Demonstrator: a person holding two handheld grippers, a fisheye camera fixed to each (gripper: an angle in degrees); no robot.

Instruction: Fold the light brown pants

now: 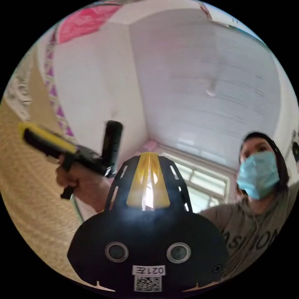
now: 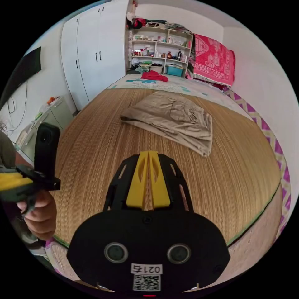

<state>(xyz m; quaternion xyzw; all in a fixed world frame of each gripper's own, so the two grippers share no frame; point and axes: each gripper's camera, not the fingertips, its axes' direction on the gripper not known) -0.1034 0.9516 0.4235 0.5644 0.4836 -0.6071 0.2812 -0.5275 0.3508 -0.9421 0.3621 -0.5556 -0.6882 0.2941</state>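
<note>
Light brown pants [image 2: 173, 120] lie folded on the woven mat [image 2: 93, 146], well apart from both tools. Right gripper [image 2: 149, 155]: 2 yellow jaws together, empty, aimed at the pants. Left gripper [image 1: 148, 157]: jaws look together, though glare blurs them; tilted toward ceiling [image 1: 199, 68].

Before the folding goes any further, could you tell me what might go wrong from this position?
1. The left gripper points up at the ceiling and window, away from the bed, so reaching down from here would likely be blind.
2. The light brown pants lie rumpled on the woven mat, well beyond the right gripper, whose jaws are together; it must open first or it may just push the cloth.
3. The far edge nears the red garment, which could get dragged along.
</note>
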